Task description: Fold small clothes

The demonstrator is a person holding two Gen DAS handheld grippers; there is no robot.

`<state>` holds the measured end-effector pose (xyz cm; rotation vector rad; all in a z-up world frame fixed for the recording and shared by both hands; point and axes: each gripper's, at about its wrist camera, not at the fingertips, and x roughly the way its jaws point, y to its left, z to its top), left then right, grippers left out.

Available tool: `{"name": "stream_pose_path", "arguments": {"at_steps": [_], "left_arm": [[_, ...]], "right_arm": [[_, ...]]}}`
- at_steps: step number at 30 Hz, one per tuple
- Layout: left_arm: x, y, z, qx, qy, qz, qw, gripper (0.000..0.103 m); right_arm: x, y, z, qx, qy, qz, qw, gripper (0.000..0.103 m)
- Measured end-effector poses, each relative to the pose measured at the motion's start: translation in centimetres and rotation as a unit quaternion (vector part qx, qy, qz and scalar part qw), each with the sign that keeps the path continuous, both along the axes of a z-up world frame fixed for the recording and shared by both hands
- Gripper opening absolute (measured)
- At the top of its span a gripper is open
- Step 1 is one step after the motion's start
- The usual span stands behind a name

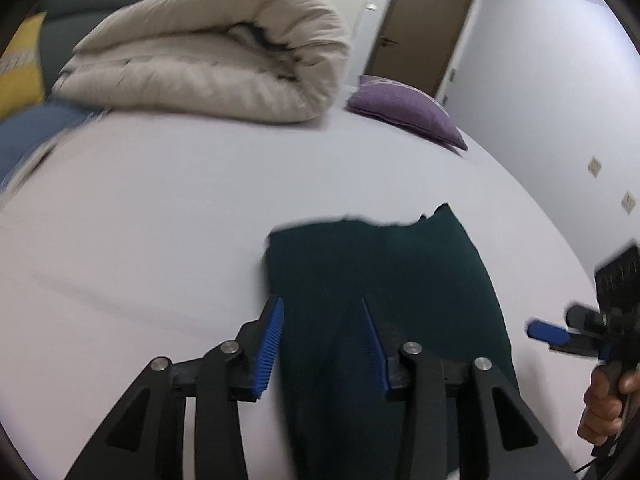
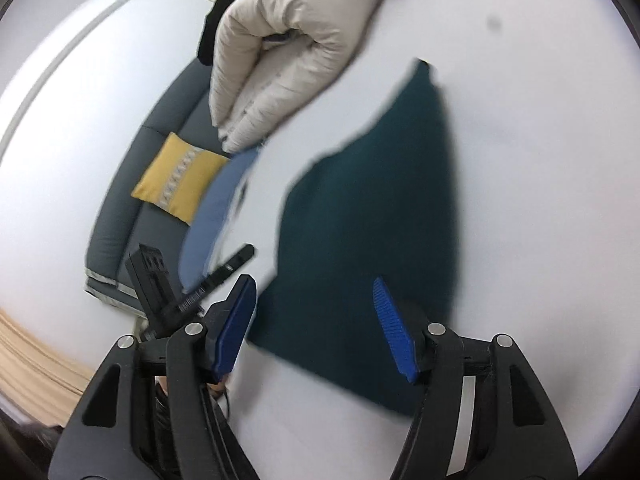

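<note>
A dark green garment (image 1: 384, 280) lies flat on the white bed sheet (image 1: 140, 220); it also shows in the right wrist view (image 2: 372, 220). My left gripper (image 1: 322, 344) is open and empty, its blue pads above the garment's near left part. My right gripper (image 2: 316, 324) is open and empty over the garment's near edge. The right gripper also shows at the right edge of the left wrist view (image 1: 548, 332), beside the garment, held by a hand. Both views are blurred by motion.
A rolled beige duvet (image 1: 208, 48) lies at the back of the bed, a purple pillow (image 1: 404, 108) beside it. A blue cloth (image 2: 216, 216) lies at the bed's left side. A grey sofa (image 2: 132, 208) with a yellow cushion (image 2: 176, 178) stands beyond. A brown door (image 1: 420, 24) is behind.
</note>
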<state>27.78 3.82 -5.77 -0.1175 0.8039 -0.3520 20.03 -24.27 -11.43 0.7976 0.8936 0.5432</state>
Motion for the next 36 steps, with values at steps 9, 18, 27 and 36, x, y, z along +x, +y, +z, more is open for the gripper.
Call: {"name": "stream_pose_path", "arguments": {"at_steps": [9,18,27,36], "left_arm": [[6.3,-2.0,-5.3,0.019,0.067,0.010,0.9975,0.045],[2.6,4.4,-3.9,-0.093,0.082,0.049,0.9910,0.065],[3.4,3.9,-7.2,-0.171,0.195,-0.001,0.9657,0.065],[4.1,1.3,-7.0,-0.133,0.217,-0.012,0.9670,0.040]], "right_arm": [[11.4,-1.2,-3.4,0.032,0.028,-0.052,0.998,0.057],[7.7,-6.2,-4.4,0.018,0.058,-0.097,0.993,0.081],[5.9,0.3,-6.1,-0.038,0.104,-0.014,0.994,0.076],[7.0,1.4,-7.5,-0.023,0.124,-0.031,0.992,0.045]]}}
